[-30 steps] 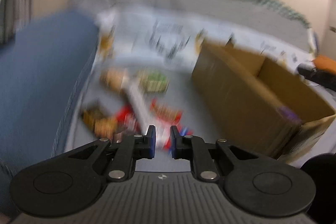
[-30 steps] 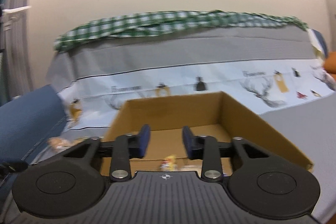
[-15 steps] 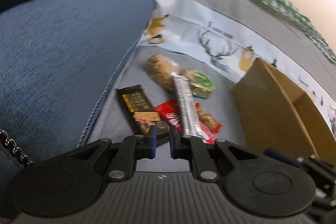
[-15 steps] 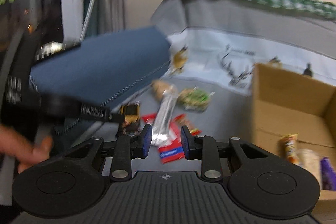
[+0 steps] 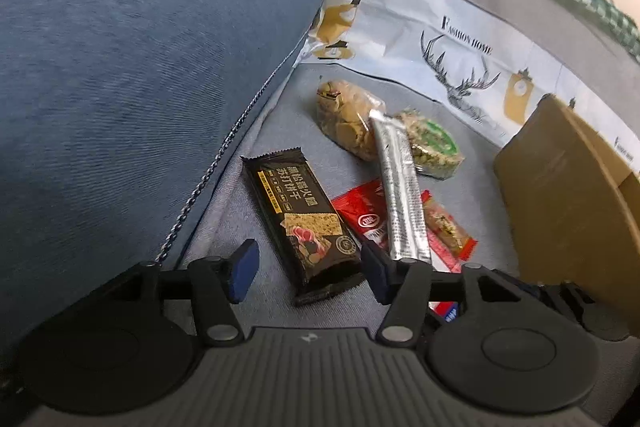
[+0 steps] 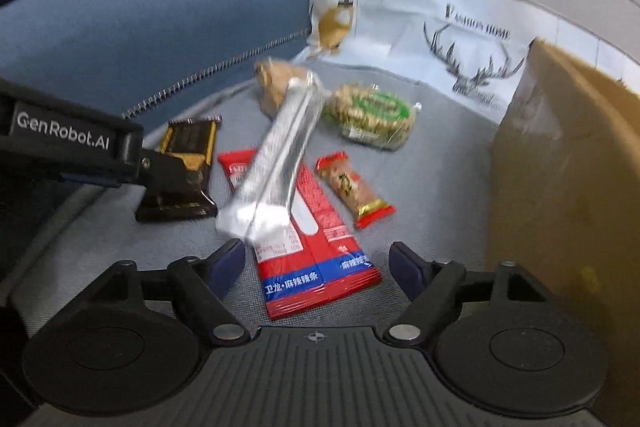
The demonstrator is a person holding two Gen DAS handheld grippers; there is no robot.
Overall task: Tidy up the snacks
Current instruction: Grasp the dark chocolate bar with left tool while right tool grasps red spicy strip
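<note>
Several snacks lie on a grey sofa seat. A black cracker bar lies between the open fingers of my left gripper; it also shows in the right wrist view, with the left gripper over it. A silver stick pack lies across a red spicy-strip packet. My right gripper is open around the red packet's near end. A small red bar, a green-label nut pack and a clear nut bag lie beyond.
A blue cushion rises on the left. A cardboard box stands on the right. A white printed cloth with a deer covers the sofa back.
Both grippers swung from the box toward the snack pile, dropped close to it, and both opened wide. The left now straddles the black bar, the right the red packet.
</note>
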